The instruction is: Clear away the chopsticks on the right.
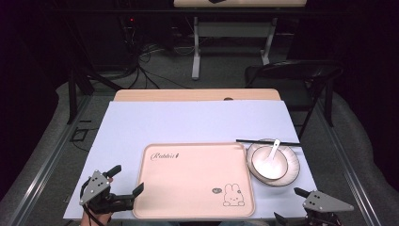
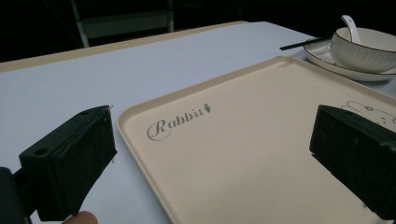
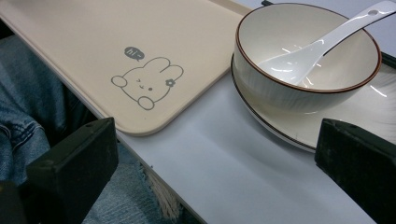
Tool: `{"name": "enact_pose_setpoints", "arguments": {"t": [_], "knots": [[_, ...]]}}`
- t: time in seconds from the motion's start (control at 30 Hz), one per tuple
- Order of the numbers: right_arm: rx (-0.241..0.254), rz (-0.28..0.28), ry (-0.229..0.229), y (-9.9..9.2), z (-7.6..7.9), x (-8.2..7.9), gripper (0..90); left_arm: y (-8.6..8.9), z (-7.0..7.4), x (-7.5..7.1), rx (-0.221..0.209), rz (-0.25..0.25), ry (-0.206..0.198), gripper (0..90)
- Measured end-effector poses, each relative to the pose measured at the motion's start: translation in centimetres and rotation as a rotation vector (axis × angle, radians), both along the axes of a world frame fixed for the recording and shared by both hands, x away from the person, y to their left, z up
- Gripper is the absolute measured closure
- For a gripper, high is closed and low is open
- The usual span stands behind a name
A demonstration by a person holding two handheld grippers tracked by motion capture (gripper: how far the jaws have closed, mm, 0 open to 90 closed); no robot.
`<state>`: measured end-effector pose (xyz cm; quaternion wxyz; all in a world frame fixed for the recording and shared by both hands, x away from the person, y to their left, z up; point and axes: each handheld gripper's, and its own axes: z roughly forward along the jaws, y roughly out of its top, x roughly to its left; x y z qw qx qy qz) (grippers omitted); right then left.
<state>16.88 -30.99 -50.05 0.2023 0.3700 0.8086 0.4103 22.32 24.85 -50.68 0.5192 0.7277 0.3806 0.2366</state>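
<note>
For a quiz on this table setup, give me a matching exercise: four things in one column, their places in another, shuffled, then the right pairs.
Things:
1. spoon
2. bowl
3. chopsticks
4. tray

Places:
A. lying across the far rim of the plate
B. on the mat between the two grippers
C. resting inside the bowl
D. standing on the plate

Pairs: 1-C, 2-D, 3-A, 4-B

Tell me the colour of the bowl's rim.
Brown line round the white bowl, clearest in the right gripper view.
</note>
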Motion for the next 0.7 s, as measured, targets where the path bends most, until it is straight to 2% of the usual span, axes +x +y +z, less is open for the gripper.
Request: {"name": "enact_pose_setpoints", "arguments": {"t": [0.2, 0.37, 0.57, 0.63, 0.7], "knots": [[-0.01, 0.007, 0.009, 0.1, -0.1, 0.0, 0.0, -0.2, 0.0, 0.0, 0.008, -0.01, -0.002, 0.2], [0.0, 0.04, -0.001, 0.2, 0.2, -0.1, 0.0, -0.1, 0.0, 0.0, 0.006, -0.008, -0.004, 0.1], [-0.001, 0.071, 0.022, 0.1, 0.6, 0.4, 0.0, 0.0, -0.1, 0.1, 0.003, -0.007, 0.007, 0.1], [0.016, 0.093, 0.029, -0.1, 0.8, 0.6, 0.1, 0.0, -0.1, 0.1, -0.001, -0.004, 0.005, 0.1], [-0.002, 0.085, 0.017, 0.0, 1.1, 0.8, 1.6, 0.0, 0.0, 0.2, 0.004, -0.016, 0.004, 0.1]]}}
